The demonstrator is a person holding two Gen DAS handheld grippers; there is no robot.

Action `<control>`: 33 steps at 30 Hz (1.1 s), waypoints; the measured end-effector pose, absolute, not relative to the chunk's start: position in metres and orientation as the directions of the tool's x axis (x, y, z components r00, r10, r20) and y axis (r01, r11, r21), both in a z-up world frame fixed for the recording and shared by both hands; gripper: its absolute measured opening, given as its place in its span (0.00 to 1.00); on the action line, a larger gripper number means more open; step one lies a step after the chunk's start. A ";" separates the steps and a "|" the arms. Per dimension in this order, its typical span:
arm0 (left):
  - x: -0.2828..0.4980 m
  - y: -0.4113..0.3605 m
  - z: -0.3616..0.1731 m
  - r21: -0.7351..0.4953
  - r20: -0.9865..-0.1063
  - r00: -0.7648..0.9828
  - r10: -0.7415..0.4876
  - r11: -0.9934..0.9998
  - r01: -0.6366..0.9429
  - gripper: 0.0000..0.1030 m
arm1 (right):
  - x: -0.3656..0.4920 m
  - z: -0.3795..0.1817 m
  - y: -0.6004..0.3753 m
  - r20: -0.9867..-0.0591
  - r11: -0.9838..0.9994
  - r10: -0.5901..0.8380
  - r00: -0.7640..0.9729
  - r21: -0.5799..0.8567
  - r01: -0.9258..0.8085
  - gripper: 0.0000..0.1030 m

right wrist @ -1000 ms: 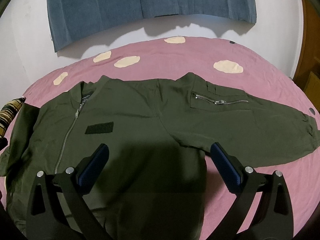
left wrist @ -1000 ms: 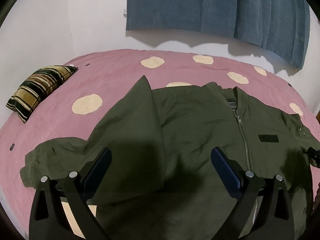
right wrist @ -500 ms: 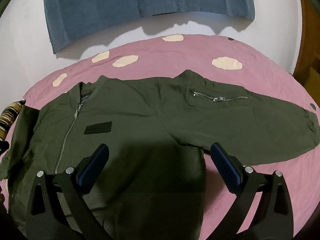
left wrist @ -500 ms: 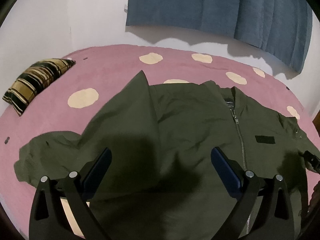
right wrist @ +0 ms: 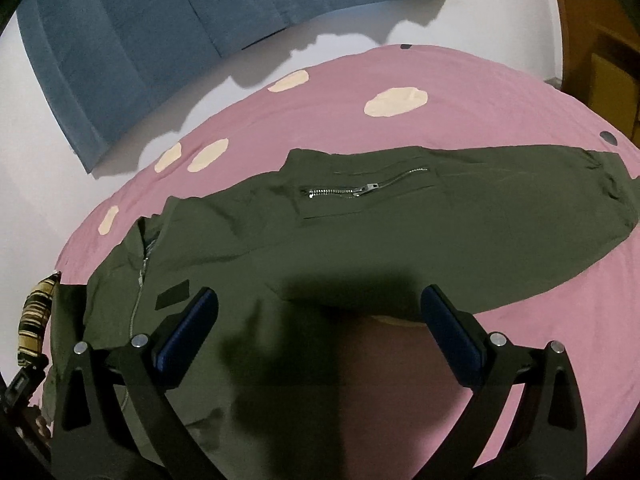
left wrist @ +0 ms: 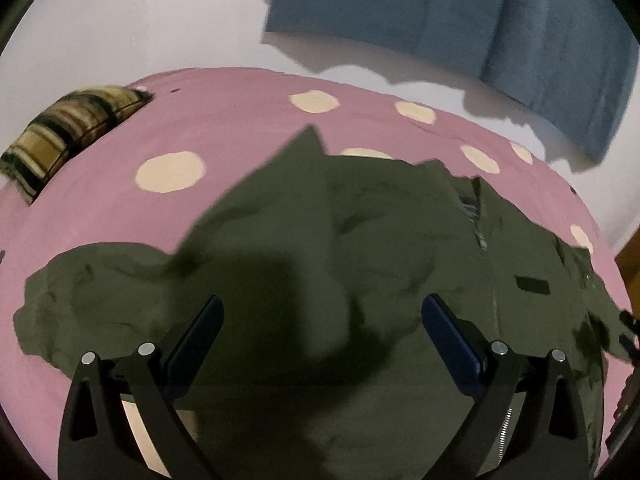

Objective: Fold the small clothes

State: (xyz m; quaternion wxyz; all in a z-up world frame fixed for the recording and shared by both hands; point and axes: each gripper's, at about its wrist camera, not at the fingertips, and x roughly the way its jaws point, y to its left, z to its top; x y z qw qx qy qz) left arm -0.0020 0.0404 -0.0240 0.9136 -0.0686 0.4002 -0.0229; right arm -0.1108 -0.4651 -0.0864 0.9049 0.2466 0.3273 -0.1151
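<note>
An olive-green jacket [left wrist: 400, 240] lies front-up on a pink bedspread [left wrist: 240, 128] dotted with cream spots, and fills the lower half of both wrist views. In the left wrist view its body spreads across the middle and lower right of the frame, with the front zipper [left wrist: 482, 236] running down at right of centre and a small dark patch [left wrist: 532, 285] on the chest beside it. One sleeve [left wrist: 100, 300] lies rumpled toward the lower left, and a fold of cloth peaks up at centre; the frame is blurred, so the finer creases are hard to read.

In the right wrist view the other sleeve [right wrist: 500, 216] stretches flat toward the right edge, its cuff at the far right, with a zippered pocket [right wrist: 360, 192] on its upper part. The collar and front zipper sit at the left of that frame.

The left gripper [left wrist: 322, 332] hangs above the jacket's body with its jaws spread wide and nothing between them. The right gripper [right wrist: 320, 324] hangs over the spot where the sleeve meets the body, its jaws likewise wide apart and empty; its shadow falls on the cloth and the bedspread below.

A striped pillow [left wrist: 68, 132] lies at the upper left of the left wrist view, well apart from the jacket. A blue cloth [right wrist: 160, 32] hangs on the white wall behind the bed, and brown wooden furniture [right wrist: 600, 60] shows at the right edge of the right wrist view.
</note>
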 end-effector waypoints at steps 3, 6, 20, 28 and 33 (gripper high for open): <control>-0.006 0.074 -0.022 -0.176 -0.727 0.681 -0.092 0.983 -0.056 0.96 | -0.108 -0.089 -0.458 -0.651 0.861 -0.033 0.758 0.367 0.353 0.98; -0.014 0.114 -0.019 -0.194 -0.718 0.691 -0.085 0.978 -0.082 0.96 | -0.104 -0.091 -0.451 -0.660 0.875 -0.019 0.751 0.352 0.332 0.98; -0.072 0.261 -0.057 -0.573 -0.677 0.672 -0.301 0.788 -0.224 0.95 | -0.100 -0.091 -0.422 -0.661 0.904 0.018 0.750 0.332 0.271 0.98; -0.075 0.275 -0.062 -0.672 -0.598 0.709 -0.374 0.716 -0.189 0.95 | -0.098 -0.094 -0.416 -0.669 0.905 0.035 0.742 0.337 0.261 0.98; -0.093 0.272 -0.067 -0.672 -0.612 0.692 -0.383 0.713 -0.199 0.95 | -0.099 -0.091 -0.413 -0.660 0.910 0.036 0.750 0.332 0.248 0.98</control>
